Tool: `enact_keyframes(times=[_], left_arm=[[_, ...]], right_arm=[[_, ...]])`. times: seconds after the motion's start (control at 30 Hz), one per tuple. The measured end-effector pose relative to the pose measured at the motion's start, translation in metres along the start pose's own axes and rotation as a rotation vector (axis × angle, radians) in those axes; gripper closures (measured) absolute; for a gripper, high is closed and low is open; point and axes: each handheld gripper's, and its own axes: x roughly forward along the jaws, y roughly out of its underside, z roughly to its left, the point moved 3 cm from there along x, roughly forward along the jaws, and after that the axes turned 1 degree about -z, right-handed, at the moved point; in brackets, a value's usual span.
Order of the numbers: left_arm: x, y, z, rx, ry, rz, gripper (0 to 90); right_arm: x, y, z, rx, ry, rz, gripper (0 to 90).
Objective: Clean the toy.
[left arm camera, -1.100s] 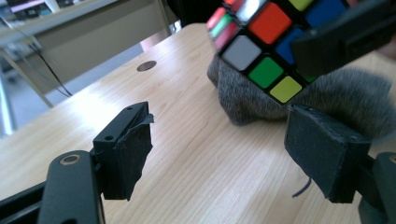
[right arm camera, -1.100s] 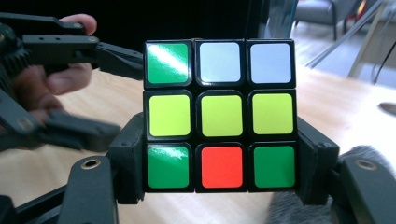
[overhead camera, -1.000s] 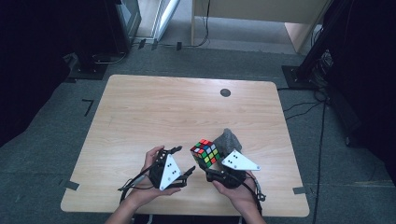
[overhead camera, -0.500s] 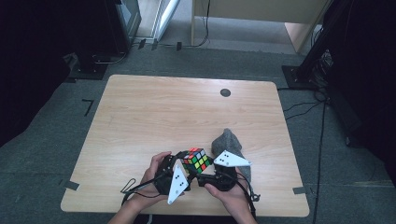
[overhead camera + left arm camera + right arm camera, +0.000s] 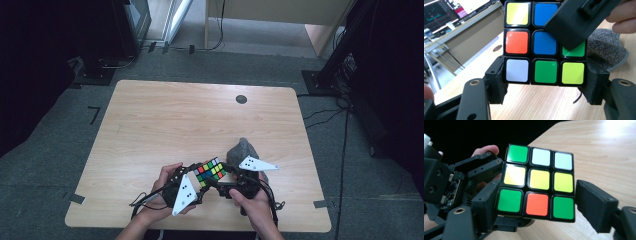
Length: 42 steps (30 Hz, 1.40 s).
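surface (image 5: 165,120): pale wood top, mostly bare, with a small dark round mark (image 5: 241,99) near its far right; everything in use sits at the near edge, close to the person.
grey cloth (image 5: 243,151): a crumpled, knitted-looking lump lying on the surface just beyond the right hand, apart from the cube.
left gripper (image 5: 200,181): held in the person's left hand at the near edge, its white plate facing up; the jaws are closed onto the bottom layer of the cube, one pad on each side. judged from the left gripper view, this grip pins one layer so the rest can turn against it.
right gripper (image 5: 216,180): held in the right hand, meeting the left one over the near edge; in its own view the left jaw touches the cube's lower layer while the right jaw stands a little off it, so whether it is clamped i cannot tell. it seems set to work a different layer.
rubik's cube (image 5: 210,170): scrambled, lifted clear of the surface and suspended between the two grippers. in the left gripper view it sits squarely between those jaws, with a jaw of the other gripper crossing its upper right corner.
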Motion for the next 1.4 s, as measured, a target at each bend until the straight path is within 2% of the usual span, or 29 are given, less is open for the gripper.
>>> enact_keyframes(times=[0.17, 0.27, 0.33, 0.37, 0.43, 0.47, 0.5, 0.57, 0.6, 0.7, 0.83, 0.9, 0.97, 1.07, 1.13, 1.2, 1.27, 1.33, 1.4], left_arm=[[0.001, 0.003, 0.007, -0.059, 0.000, 0.016, 34.2], [0.002, 0.009, 0.014, -0.100, -0.010, 0.035, 34.3], [0.001, 0.012, 0.020, -0.143, -0.010, 0.038, 34.3], [0.000, 0.013, 0.023, -0.164, -0.008, 0.039, 34.3], [-0.001, 0.014, 0.029, -0.202, -0.007, 0.037, 34.3], [-0.001, 0.014, 0.031, -0.222, -0.006, 0.037, 34.3], [-0.002, 0.015, 0.033, -0.237, -0.004, 0.037, 34.2], [-0.002, 0.016, 0.035, -0.259, -0.003, 0.040, 34.3], [-0.002, 0.017, 0.036, -0.263, -0.001, 0.044, 34.3], [0.000, 0.018, 0.035, -0.263, 0.004, 0.052, 34.3], [0.001, 0.017, 0.032, -0.258, 0.017, 0.054, 34.3], [0.001, 0.017, 0.031, -0.258, 0.028, 0.056, 34.3], [0.001, 0.017, 0.030, -0.260, 0.048, 0.056, 34.3], [0.003, 0.016, 0.028, -0.266, 0.059, 0.060, 34.3], [0.004, 0.017, 0.027, -0.270, 0.067, 0.070, 34.3], [0.005, 0.018, 0.027, -0.272, 0.069, 0.081, 34.4], [0.005, 0.018, 0.028, -0.284, 0.075, 0.084, 34.4], [0.006, 0.018, 0.028, -0.290, 0.086, 0.090, 34.3], [0.008, 0.019, 0.026, -0.277, 0.083, 0.107, 34.4]], right_arm=[[-0.009, -0.006, -0.005, -0.014, -0.004, -0.057, 20.5], [-0.016, -0.010, -0.011, -0.030, 0.023, -0.099, 20.2], [-0.022, -0.011, -0.020, -0.075, 0.121, -0.096, 20.7], [-0.024, -0.010, -0.026, -0.122, 0.195, -0.078, 21.4], [-0.027, -0.004, -0.040, -0.233, 0.359, 0.004, 24.9], [-0.027, 0.000, -0.048, -0.262, 0.403, 0.061, 28.4], [-0.028, 0.004, -0.056, -0.264, 0.409, 0.113, 31.5], [-0.027, 0.014, -0.068, -0.238, 0.359, 0.187, 33.7], [-0.026, 0.019, -0.074, -0.225, 0.354, 0.219, 33.4], [-0.024, 0.030, -0.089, -0.211, 0.423, 0.253, 32.8], [-0.018, 0.041, -0.099, -0.205, 0.459, 0.304, 33.6], [-0.018, 0.042, -0.101, -0.183, 0.469, 0.295, 37.4], [-0.018, 0.042, -0.101, -0.191, 0.492, 0.297, 43.6], [-0.018, 0.042, -0.101, -0.220, 0.531, 0.306, 61.1], [-0.020, 0.040, -0.102, -0.207, 0.536, 0.308, 70.4], [-0.023, 0.037, -0.102, -0.179, 0.514, 0.301, 76.9], [-0.025, 0.034, -0.098, -0.139, 0.472, 0.269, 78.6], [-0.027, 0.028, -0.090, -0.100, 0.402, 0.191, 79.0], [-0.027, 0.019, -0.074, -0.111, 0.333, 0.109, 79.0]])
